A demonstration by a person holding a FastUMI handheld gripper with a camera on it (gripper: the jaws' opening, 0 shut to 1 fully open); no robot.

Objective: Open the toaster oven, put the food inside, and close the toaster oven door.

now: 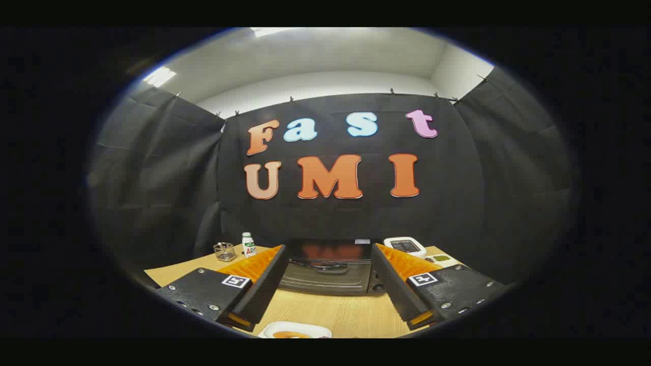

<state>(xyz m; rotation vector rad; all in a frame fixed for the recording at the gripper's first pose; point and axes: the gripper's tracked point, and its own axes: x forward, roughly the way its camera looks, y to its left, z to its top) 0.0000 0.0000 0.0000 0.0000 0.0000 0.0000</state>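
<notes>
A dark toaster oven [328,269] stands on the wooden table [325,312] against the booth wall, beyond my fingers, its glass door shut with the handle across the front. My gripper [328,277] is open, held above the table, and frames the oven between its two fingers with nothing held. A white plate [295,331] with a brownish piece of food [287,334] lies on the table close below the fingers, partly cut off.
A small white bottle [247,245] and a little wire basket [224,251] stand at the table's back left. A white device [405,245] and a flat greenish item [441,259] sit to the right of the oven.
</notes>
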